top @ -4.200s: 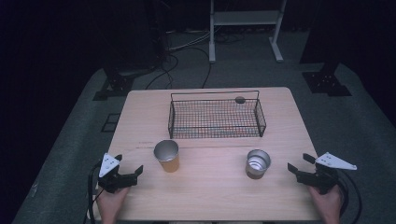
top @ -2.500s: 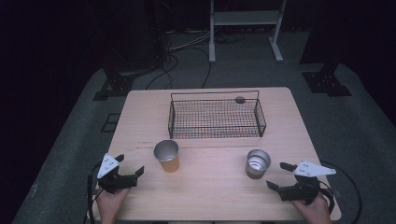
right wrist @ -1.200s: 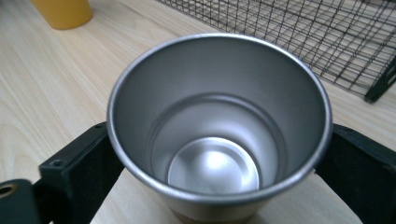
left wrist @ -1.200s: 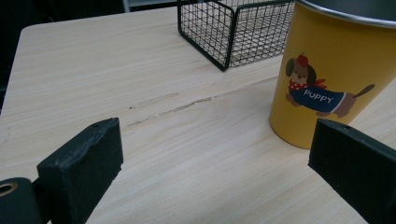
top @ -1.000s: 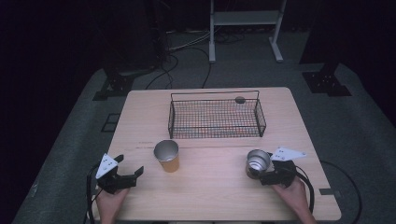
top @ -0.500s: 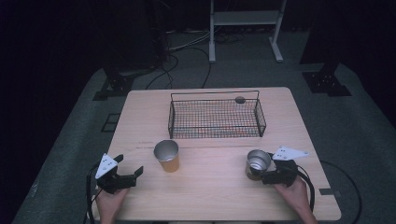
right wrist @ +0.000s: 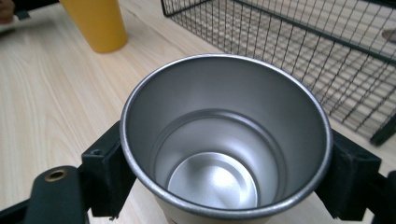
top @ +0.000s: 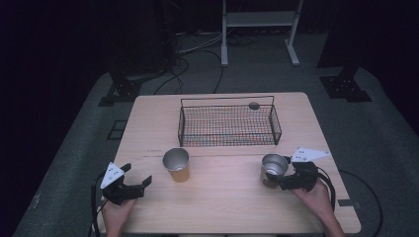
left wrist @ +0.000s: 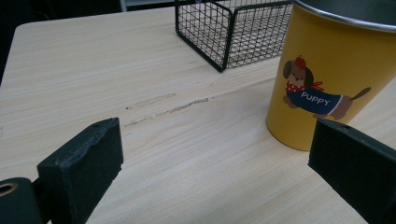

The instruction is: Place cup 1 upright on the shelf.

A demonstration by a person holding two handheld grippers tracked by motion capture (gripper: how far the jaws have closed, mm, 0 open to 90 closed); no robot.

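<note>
Straddling the steel cup (right wrist: pixel 224 140), right gripper (top: pixel 291 178) jaws sit against its walls, seemingly clamped; cup stands near table's (top: pixel 222 207) right front. Left gripper (top: pixel 129 183) rests wide open, yellow cup (left wrist: pixel 327 79) just ahead.

From my remote station: wire basket (top: pixel 227 121) sits at table (top: pixel 148 118) rear centre. Printed cup (top: pixel 177 165) stands in front of basket's left end; metal cup (top: pixel 273 170) in front of its right end, the two well apart. Left gripper (top: pixel 137 178) rests near front-left corner, printed cup ahead and to its right. Right gripper (top: pixel 281 181) at front right, one jaw each side of metal cup.
</note>
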